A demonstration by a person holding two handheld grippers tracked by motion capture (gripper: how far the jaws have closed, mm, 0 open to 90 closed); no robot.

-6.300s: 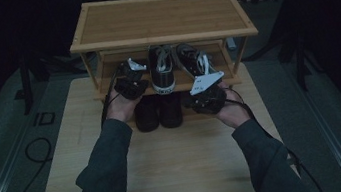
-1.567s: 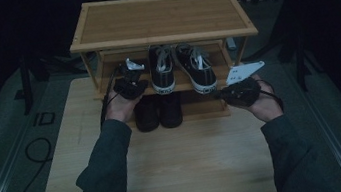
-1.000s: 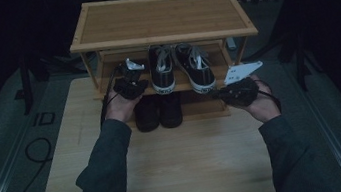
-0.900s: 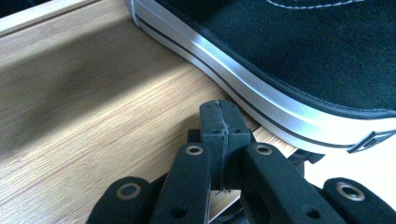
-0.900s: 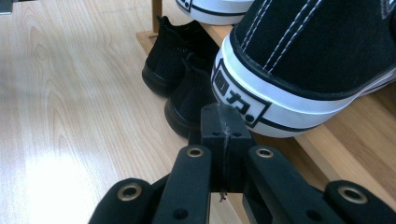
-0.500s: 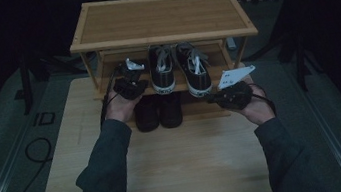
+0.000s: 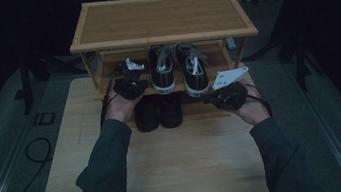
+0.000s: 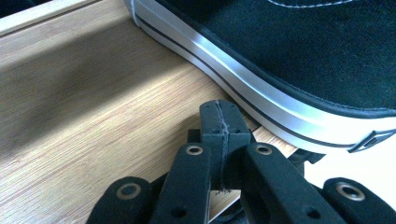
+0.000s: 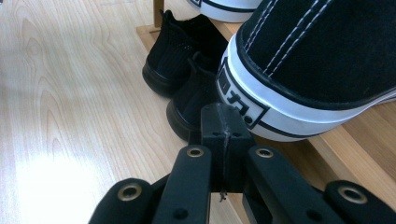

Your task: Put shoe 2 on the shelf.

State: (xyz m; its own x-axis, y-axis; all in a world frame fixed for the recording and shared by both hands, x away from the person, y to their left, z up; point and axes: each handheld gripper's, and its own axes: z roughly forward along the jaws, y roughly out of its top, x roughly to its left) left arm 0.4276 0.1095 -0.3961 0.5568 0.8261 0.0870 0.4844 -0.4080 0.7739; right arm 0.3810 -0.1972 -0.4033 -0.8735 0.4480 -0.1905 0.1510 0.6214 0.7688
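Two black sneakers with white soles stand side by side on the middle shelf of a wooden shoe rack point(image 7: 162, 19). My left gripper point(image 7: 132, 78) is shut and empty just left of the left sneaker point(image 7: 162, 69). In the left gripper view its tips point(image 8: 219, 119) lie on the shelf board, close beside that sneaker's white sole point(image 8: 261, 93). My right gripper point(image 7: 211, 95) is shut and empty at the heel of the right sneaker point(image 7: 193, 70). In the right gripper view its tips point(image 9: 223, 123) sit right against the white heel point(image 9: 261, 100); contact cannot be told.
A pair of low black shoes point(image 7: 158, 110) stands under the sneakers at the rack's foot, also near my right gripper point(image 9: 187, 56). The rack rests on a light wooden board point(image 7: 188, 164). A black cable point(image 7: 35, 150) curls on the grey floor at the left.
My right gripper has moved left and slightly down, from beside the rack's right end to the heel of the right sneaker. The left gripper has stayed put.
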